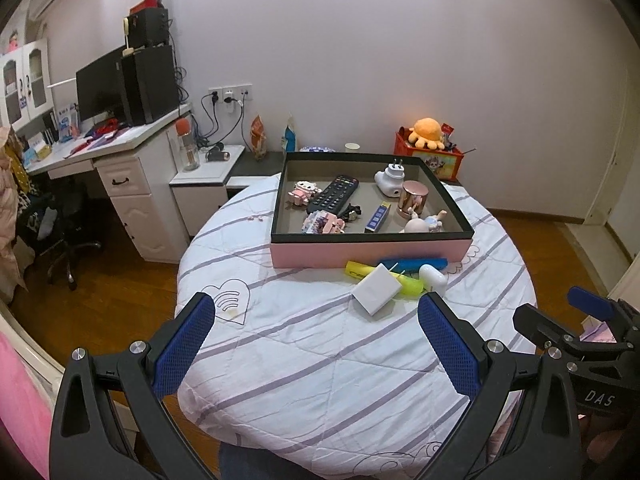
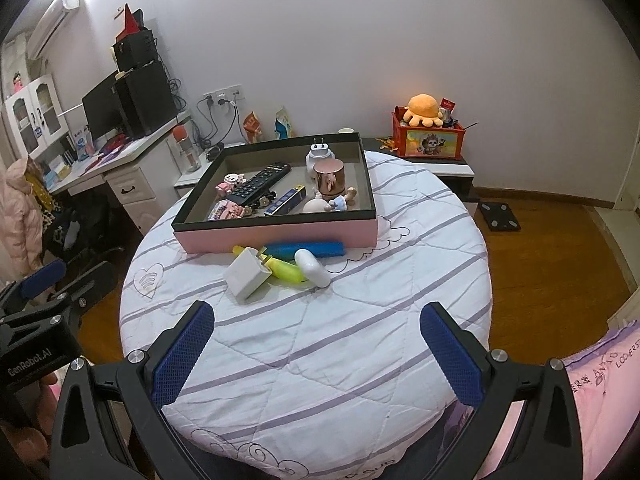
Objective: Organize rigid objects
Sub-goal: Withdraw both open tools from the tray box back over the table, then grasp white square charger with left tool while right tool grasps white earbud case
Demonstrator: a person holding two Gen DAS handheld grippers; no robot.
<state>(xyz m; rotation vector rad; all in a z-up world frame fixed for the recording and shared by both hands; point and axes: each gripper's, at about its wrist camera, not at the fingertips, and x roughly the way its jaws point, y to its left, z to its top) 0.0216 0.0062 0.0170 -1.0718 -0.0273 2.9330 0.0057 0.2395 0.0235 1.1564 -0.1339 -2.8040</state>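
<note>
A pink box (image 1: pixel 372 251) (image 2: pixel 280 236) with a black rim stands at the far side of a round cloth-covered table (image 1: pixel 320 352) (image 2: pixel 320 340). It holds a remote (image 1: pixel 334 196) (image 2: pixel 260 186), a white plug (image 1: pixel 390 180), a copper cylinder (image 2: pixel 329 178), toy figures and a blue packet. In front of it lie a white charger block (image 1: pixel 376 289) (image 2: pixel 246 274), a yellow highlighter (image 1: pixel 410 285) (image 2: pixel 284 269), a blue case (image 1: pixel 414 263) (image 2: pixel 306 249) and a white earbud case (image 1: pixel 434 278) (image 2: pixel 313 268). My left gripper (image 1: pixel 316 312) and right gripper (image 2: pixel 316 320) are both open, near the table's front, holding nothing.
A white desk (image 1: pixel 120 168) with a monitor and speakers stands at the left, an office chair (image 1: pixel 60 232) beside it. A red box with an orange plush (image 1: pixel 428 132) (image 2: pixel 424 110) sits behind the table. A scale (image 2: pixel 500 216) lies on the wooden floor.
</note>
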